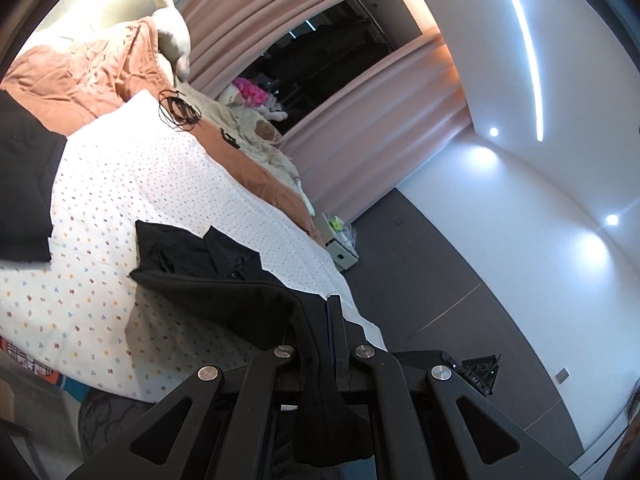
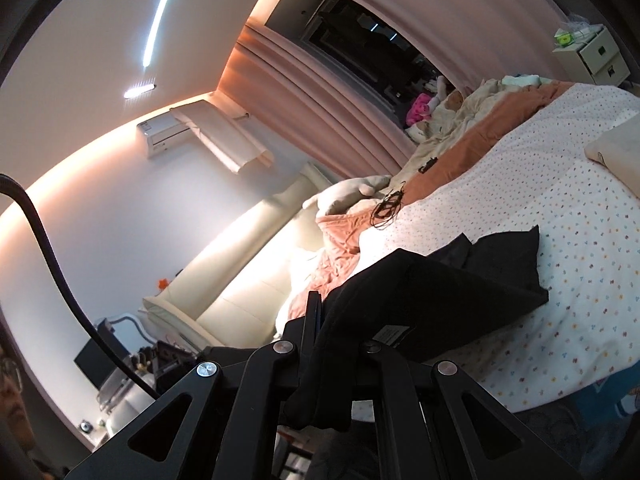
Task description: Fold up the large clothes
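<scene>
Black garment (image 1: 208, 276), plain dark fabric with a collar and at least one small button showing, lies partly on the bed (image 1: 132, 184) and partly lifted off it. Left wrist view: one edge runs taut from the heap at 9 o'clock of frame centre down to the left gripper (image 1: 326, 320) at 6 o'clock, whose fingers are pressed together on a pinched fold; loose cloth hangs below between the linkage arms. The bedsheet is white with small coloured dots. A second black cloth (image 1: 24, 184) lies at 9 o'clock by the frame edge, well apart from the garment. A coil of thin black cord (image 1: 178, 110) sits on the bed at 11 o'clock.

Right wrist view: the right gripper (image 2: 324, 320) at 6 o'clock is likewise clamped on a fold of the garment (image 2: 460, 280). Fabric rises in a flat, stretched panel toward 3 o'clock, its far corner resting on the sheet. A small white label (image 2: 390, 334) shows on the cloth just beside the gripper. An orange quilt (image 2: 340, 248) lies crumpled at 12 o'clock of the garment.
</scene>
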`<act>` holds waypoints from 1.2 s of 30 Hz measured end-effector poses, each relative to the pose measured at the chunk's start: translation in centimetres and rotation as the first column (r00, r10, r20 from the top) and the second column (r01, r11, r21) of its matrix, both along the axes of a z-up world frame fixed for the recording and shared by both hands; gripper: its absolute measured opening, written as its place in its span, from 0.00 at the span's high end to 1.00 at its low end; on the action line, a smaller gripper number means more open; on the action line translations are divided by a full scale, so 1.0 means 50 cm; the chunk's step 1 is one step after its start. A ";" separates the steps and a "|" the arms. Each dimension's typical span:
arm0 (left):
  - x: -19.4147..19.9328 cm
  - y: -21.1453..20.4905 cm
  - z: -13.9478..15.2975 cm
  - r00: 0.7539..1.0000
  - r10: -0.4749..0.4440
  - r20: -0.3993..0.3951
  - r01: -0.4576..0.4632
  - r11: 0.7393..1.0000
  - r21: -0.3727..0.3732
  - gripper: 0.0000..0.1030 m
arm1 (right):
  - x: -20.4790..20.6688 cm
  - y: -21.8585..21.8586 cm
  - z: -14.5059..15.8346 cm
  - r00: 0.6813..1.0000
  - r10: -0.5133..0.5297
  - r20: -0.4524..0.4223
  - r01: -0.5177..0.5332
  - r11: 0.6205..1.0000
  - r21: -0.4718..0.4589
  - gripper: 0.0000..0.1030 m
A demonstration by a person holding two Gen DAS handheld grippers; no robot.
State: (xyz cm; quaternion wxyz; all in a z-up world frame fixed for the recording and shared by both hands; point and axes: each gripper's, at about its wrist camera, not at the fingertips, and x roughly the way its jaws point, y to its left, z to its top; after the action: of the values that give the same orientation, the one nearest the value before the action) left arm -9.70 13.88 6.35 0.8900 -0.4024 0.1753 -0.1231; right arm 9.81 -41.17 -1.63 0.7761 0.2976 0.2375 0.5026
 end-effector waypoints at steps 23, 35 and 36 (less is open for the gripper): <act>0.315 0.104 -0.004 0.993 0.068 -0.098 -0.061 0.996 0.066 0.98 | 0.263 0.106 0.036 0.994 -0.106 -0.031 0.102 0.988 -0.115 0.94; 0.492 0.172 -0.081 0.977 0.078 -0.199 -0.071 0.997 0.044 0.98 | 0.433 0.179 -0.022 0.986 -0.130 -0.108 0.110 0.979 -0.170 0.94; 0.507 0.178 -0.091 0.975 0.077 -0.209 -0.071 0.997 0.040 0.97 | 0.449 0.185 -0.031 0.984 -0.132 -0.119 0.111 0.979 -0.173 0.94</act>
State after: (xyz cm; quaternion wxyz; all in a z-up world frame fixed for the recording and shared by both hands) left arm 15.67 22.78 1.81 0.8768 -0.4050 0.2555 -0.0436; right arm 32.27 -31.90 -3.20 0.8104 0.2781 0.3098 0.4122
